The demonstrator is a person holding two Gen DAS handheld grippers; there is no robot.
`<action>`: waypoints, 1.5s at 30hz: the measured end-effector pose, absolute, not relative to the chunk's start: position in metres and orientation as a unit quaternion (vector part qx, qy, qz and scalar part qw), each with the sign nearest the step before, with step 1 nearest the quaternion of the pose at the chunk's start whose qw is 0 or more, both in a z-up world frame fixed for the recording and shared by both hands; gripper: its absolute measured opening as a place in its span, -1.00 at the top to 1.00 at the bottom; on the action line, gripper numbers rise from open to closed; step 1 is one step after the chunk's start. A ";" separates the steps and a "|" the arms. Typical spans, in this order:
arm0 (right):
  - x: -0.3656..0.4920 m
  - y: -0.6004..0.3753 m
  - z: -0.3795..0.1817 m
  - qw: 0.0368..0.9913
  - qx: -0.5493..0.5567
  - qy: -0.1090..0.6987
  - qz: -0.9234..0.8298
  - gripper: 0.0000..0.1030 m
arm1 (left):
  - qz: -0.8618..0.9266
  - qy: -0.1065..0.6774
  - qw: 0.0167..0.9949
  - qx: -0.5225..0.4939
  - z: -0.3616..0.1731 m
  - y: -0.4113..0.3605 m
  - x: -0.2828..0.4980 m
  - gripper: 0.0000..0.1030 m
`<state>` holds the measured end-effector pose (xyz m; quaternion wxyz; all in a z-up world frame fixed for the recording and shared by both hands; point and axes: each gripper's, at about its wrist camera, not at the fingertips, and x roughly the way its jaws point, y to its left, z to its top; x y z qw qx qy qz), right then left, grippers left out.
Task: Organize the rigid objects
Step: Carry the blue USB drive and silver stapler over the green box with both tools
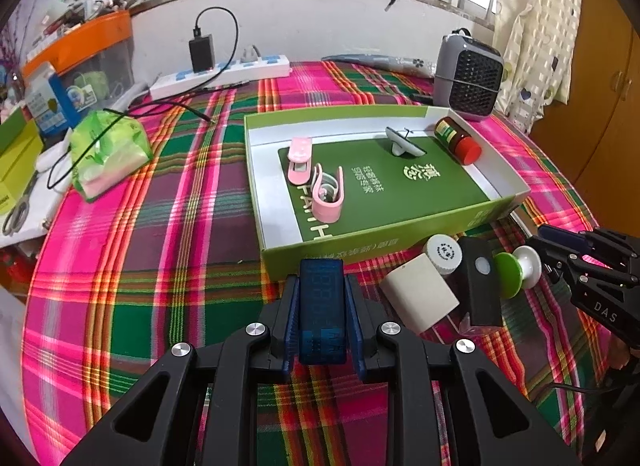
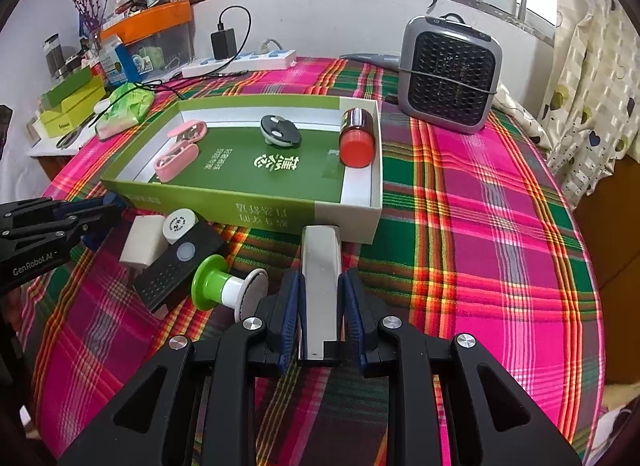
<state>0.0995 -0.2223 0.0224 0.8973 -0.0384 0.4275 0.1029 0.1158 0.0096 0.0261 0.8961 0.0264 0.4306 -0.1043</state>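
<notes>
My left gripper (image 1: pixel 322 286) is shut on a translucent blue block (image 1: pixel 322 306), held just in front of the green box's near wall (image 1: pixel 360 244). My right gripper (image 2: pixel 321 280) is shut on a silver metal bar (image 2: pixel 321 286) near the box's front right corner (image 2: pixel 352 221). The box holds a pink clip (image 1: pixel 327 195), a pink case (image 1: pixel 301 153), a grey round stand (image 1: pixel 404 141) and a red-capped bottle (image 1: pixel 460 139). On the cloth in front lie a white block (image 1: pixel 420 298), a white-capped bottle (image 1: pixel 444 252), a black device (image 1: pixel 482 286) and a green-and-white knob (image 1: pixel 516 266).
A grey heater (image 2: pixel 450 77) stands behind the box at the right. A power strip with charger (image 1: pixel 224 73), a green tissue pack (image 1: pixel 108 149), scissors (image 1: pixel 18 213) and boxes sit at the left. The plaid table edge curves at the right (image 2: pixel 580 266).
</notes>
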 end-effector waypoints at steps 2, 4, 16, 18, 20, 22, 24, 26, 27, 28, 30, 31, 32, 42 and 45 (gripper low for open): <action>0.099 -0.223 0.026 0.899 -0.036 0.424 0.103 0.53 | -0.104 0.426 0.898 0.025 0.032 0.010 0.115 0.59; 0.099 -0.223 0.029 0.901 -0.036 0.420 0.104 0.52 | -0.105 0.421 0.901 0.022 0.037 0.010 0.115 0.59; 0.104 -0.221 0.051 0.909 -0.043 0.399 0.112 0.53 | -0.106 0.406 0.908 0.016 0.058 0.007 0.121 0.59; 0.105 -0.221 0.052 0.909 -0.043 0.397 0.115 0.53 | -0.107 0.404 0.908 0.015 0.059 0.006 0.121 0.59; 0.106 -0.220 0.053 0.910 -0.043 0.397 0.116 0.53 | -0.108 0.403 0.909 0.015 0.061 0.005 0.121 0.59; 0.107 -0.220 0.055 0.910 -0.043 0.395 0.117 0.53 | -0.108 0.402 0.909 0.013 0.063 0.006 0.121 0.59; 0.108 -0.221 0.058 0.911 -0.043 0.393 0.119 0.53 | -0.110 0.398 0.911 0.013 0.066 0.006 0.122 0.59; 0.110 -0.221 0.060 0.912 -0.045 0.391 0.118 0.53 | -0.110 0.395 0.912 0.013 0.069 0.006 0.122 0.59; 0.110 -0.220 0.061 0.912 -0.046 0.390 0.117 0.53 | -0.110 0.393 0.913 0.013 0.070 0.006 0.122 0.59; 0.111 -0.220 0.063 0.913 -0.047 0.388 0.117 0.53 | -0.110 0.391 0.914 0.013 0.072 0.006 0.122 0.59; 0.112 -0.220 0.065 0.914 -0.048 0.386 0.117 0.53 | -0.112 0.389 0.914 0.014 0.074 0.005 0.123 0.59; 0.113 -0.220 0.065 0.914 -0.048 0.386 0.117 0.53 | -0.112 0.388 0.915 0.014 0.075 0.004 0.124 0.59; 0.114 -0.219 0.067 0.914 -0.049 0.385 0.118 0.53 | -0.112 0.387 0.915 0.014 0.076 0.004 0.125 0.59; 0.126 -0.218 0.073 0.915 -0.055 0.380 0.120 0.53 | -0.122 0.378 0.918 0.012 0.088 -0.003 0.139 0.59; 0.133 -0.218 0.073 0.914 -0.053 0.382 0.123 0.52 | -0.128 0.377 0.917 0.014 0.088 -0.008 0.145 0.59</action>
